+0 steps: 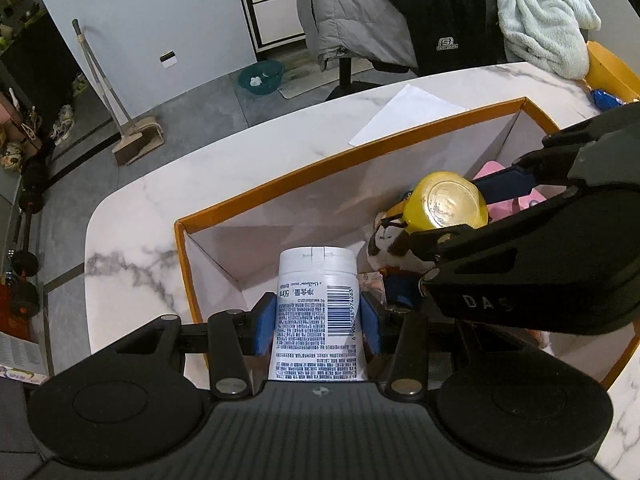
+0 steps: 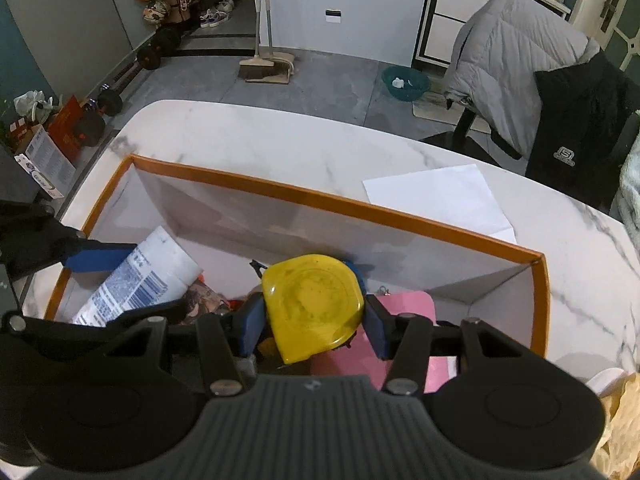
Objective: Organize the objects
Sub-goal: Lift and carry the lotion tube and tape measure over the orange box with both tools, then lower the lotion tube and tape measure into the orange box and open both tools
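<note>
the left gripper (image 1: 318,316) is closed onto a white tube (image 1: 318,300), its blue pads (image 1: 264,322) pressed against either side of the body. the tube is white plastic with a wide flat cap at the far end, a barcode and dense small print on the side facing up, and a "50ml" mark. it is held over the near left part of an orange-rimmed box (image 1: 280,176) with pale inner walls, which sits on a white marble table (image 1: 160,208). from the right wrist view the same tube (image 2: 140,276) lies tilted inside the box's left end (image 2: 224,178).

further right, the right gripper (image 2: 314,320) is clamped on a yellow tape measure (image 2: 314,304), the pads (image 2: 252,322) touching its left and right edges. the case is glossy yellow, rounded, with a scuffed circular face turned up. it is held above the middle of the box, over a pink item (image 2: 404,312). in the left wrist view the tape measure (image 1: 446,202) hangs just above a small brown-and-white plush toy (image 1: 386,242). a white sheet of paper (image 2: 436,196) lies on the table beyond the box.
</note>
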### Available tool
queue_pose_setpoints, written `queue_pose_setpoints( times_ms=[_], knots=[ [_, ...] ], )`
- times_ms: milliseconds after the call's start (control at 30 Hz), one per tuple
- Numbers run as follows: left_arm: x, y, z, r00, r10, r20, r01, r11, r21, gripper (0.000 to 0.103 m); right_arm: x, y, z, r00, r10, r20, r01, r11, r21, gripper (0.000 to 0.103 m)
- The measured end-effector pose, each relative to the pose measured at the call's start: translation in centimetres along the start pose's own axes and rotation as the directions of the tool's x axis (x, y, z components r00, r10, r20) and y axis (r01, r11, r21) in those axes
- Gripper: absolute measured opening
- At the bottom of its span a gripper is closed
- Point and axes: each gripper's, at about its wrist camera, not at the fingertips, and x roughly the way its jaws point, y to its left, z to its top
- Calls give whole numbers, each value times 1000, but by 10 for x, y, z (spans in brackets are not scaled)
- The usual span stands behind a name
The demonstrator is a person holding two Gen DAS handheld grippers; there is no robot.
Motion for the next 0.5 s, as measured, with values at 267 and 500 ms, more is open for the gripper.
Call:
queue_pose_setpoints(
  times_ms=[267,500],
  knots=[
    [-2,-1,-1,1000,14,0,-14,1000,-10,54,-2,2,3,1000,-10,-9,10,1000,3,57],
    [-14,-1,-3,999,35,18,-34,999,-26,57,-20,2,2,1000,-19,23,19,1000,11,67]
  ],
)
